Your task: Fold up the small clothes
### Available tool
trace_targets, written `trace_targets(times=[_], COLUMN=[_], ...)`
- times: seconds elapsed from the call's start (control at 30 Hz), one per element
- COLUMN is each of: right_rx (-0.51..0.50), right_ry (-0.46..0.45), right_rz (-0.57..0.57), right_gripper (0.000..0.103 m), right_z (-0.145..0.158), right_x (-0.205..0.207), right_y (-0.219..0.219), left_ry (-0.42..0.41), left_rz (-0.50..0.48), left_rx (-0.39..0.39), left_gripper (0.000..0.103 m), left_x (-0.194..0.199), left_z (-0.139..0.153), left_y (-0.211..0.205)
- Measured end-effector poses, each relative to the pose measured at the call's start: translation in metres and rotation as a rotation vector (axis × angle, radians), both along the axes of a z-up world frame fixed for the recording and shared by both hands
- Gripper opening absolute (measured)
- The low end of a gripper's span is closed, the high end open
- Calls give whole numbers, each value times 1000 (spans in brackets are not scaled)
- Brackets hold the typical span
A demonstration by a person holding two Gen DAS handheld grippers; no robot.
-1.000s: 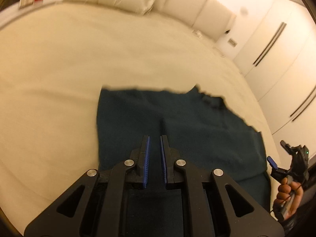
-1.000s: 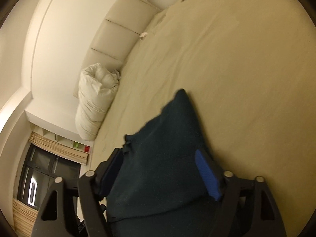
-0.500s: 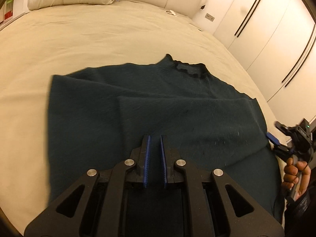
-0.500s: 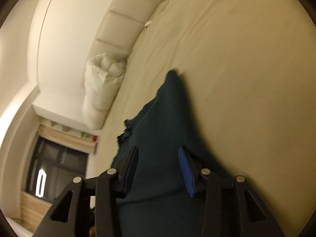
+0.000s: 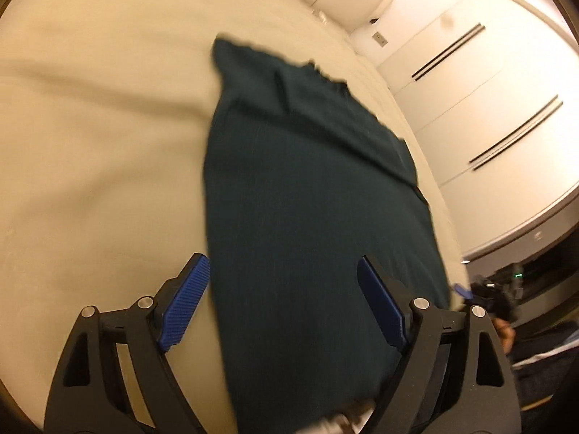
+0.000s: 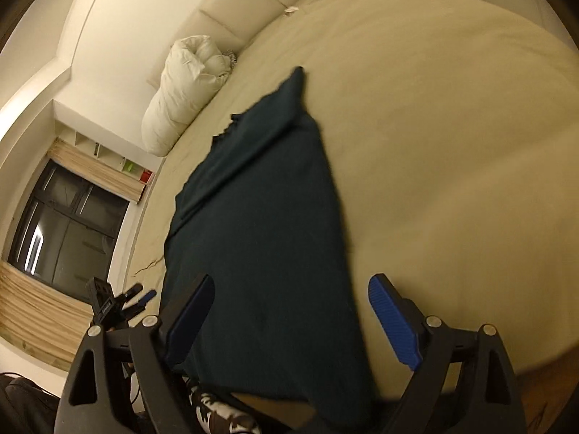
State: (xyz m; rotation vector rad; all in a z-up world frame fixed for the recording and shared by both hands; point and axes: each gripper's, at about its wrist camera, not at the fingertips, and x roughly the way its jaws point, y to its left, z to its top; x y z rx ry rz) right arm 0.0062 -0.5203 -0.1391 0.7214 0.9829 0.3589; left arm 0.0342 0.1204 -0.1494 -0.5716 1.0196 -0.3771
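Between each spread hand-held gripper (image 5: 284, 302) lies the garment (image 5: 307, 199).

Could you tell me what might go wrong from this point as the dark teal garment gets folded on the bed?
1. The dark teal knit garment hangs past the near edge of the beige bed; with the left gripper and right gripper both open, it might slide off.
2. A raised fold runs along its far part; folding over it may trap a crease.
3. Both views are blurred, so regrasping the hem may miss.

A white duvet (image 6: 184, 86) (rolled up) lies on the beige bed (image 6: 452, 144) beside a padded headboard (image 6: 246, 3).
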Motion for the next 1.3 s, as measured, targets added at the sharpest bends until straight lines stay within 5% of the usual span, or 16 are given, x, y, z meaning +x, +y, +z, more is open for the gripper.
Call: trace_targets(times=[0.3,0.87,0.97,1.03,1.1,1.3], right_rx=[58,134,136,132,128,113], right_ry=[97,103,103,105,101,88], right_rz=[40,107,106,106,112,143], right_gripper=[77,59,55,51,43,23], right_z=[-37,-48,-47,-47,-47,-45], right_x=[-21,-26,-25,-25,-25,-26], right_y=[-3,16,16,16,18,28], left_ry=[68,153,168,182,209,236], left_rz=[4,-65,-62,-58,-56,-57], left_rx=[-125,-195,-194,-186,-186,-216], left_gripper=[84,83,73,59,34,26], left_x=[-66,-76,-79,-79,-79,-82], left_z=[-22,-46,-53,-56,-62,-73], left_y=[10,-8,-7,-7,-5,-5])
